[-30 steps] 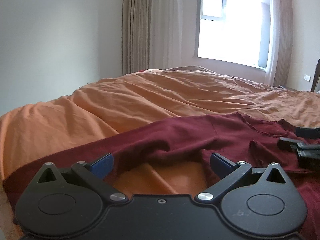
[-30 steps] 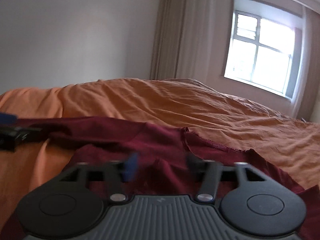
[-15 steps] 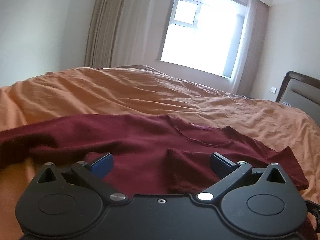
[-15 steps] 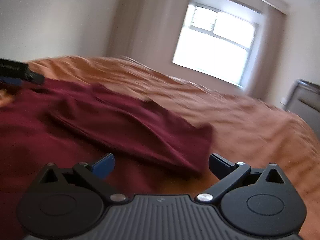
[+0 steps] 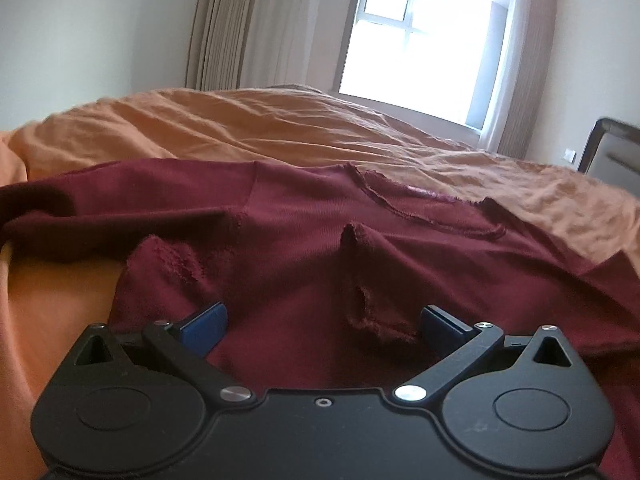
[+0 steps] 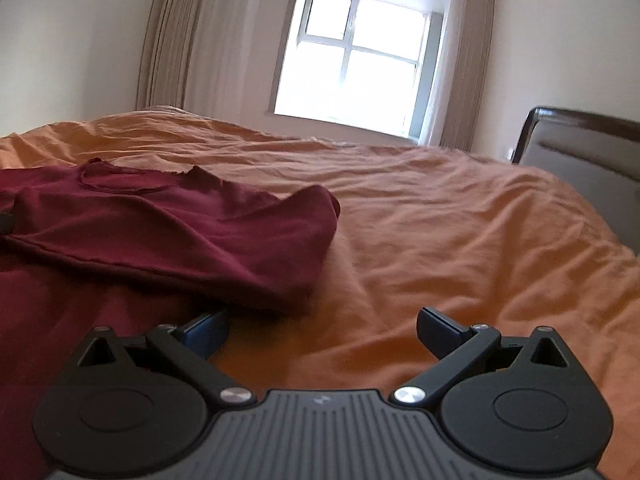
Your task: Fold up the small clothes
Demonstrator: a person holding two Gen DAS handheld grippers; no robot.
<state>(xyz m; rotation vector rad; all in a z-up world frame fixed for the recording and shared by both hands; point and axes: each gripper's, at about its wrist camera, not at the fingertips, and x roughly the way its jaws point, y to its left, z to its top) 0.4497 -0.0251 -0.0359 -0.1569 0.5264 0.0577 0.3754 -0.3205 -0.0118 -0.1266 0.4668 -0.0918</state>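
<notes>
A dark red shirt (image 5: 320,248) lies crumpled on the orange bedcover (image 5: 280,128), neckline away from me, one sleeve trailing off to the left. My left gripper (image 5: 324,326) hovers low over the shirt's body, open, with a raised fold of fabric between its blue-tipped fingers (image 5: 206,326) but not pinched. In the right wrist view the same shirt (image 6: 168,232) fills the left half, its right sleeve folded over and ending near the middle. My right gripper (image 6: 322,328) stands open over bare bedcover (image 6: 440,240), just in front of that sleeve's end, holding nothing.
The bed stretches far back to a bright window (image 6: 352,60) with beige curtains (image 6: 192,40). A dark padded headboard (image 6: 580,148) rises at the right edge. A pale wall (image 5: 80,40) stands to the left.
Both grippers swung to the right over the shirt. The right gripper, nearly shut a second ago, opened and now sits off the sleeve's end over the bedcover. The left moved over the shirt's body.
</notes>
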